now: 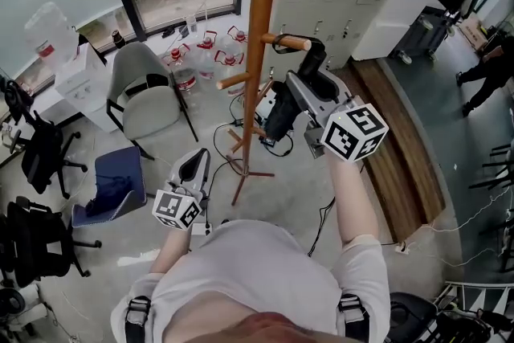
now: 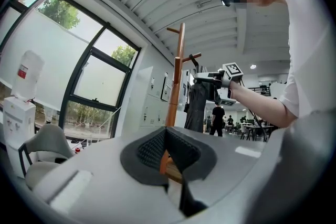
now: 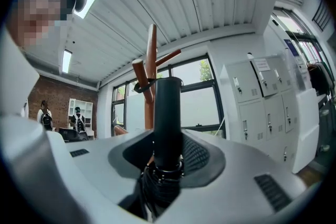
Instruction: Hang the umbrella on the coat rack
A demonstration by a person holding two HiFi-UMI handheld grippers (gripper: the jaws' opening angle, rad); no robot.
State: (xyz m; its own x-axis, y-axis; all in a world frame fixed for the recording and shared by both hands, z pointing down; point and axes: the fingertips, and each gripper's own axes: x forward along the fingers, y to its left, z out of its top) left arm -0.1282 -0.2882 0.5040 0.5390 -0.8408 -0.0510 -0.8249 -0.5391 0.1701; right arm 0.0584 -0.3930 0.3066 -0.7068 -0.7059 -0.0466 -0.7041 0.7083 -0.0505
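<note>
Over by the window, the wooden coat rack [image 1: 259,28] stands upright on its feet; the folded black umbrella [image 1: 279,115] is up beside its pole, clamped at the handle in the right gripper [image 1: 312,75]; the left gripper [image 1: 195,166] sits lower down, jaws pressed together on nothing; a peg [image 1: 287,42] juts out just by the handle, and the thin strap [image 3: 140,85] looks looped over it; I'd say the hanging is nearly done, with only the letting go left.
</note>
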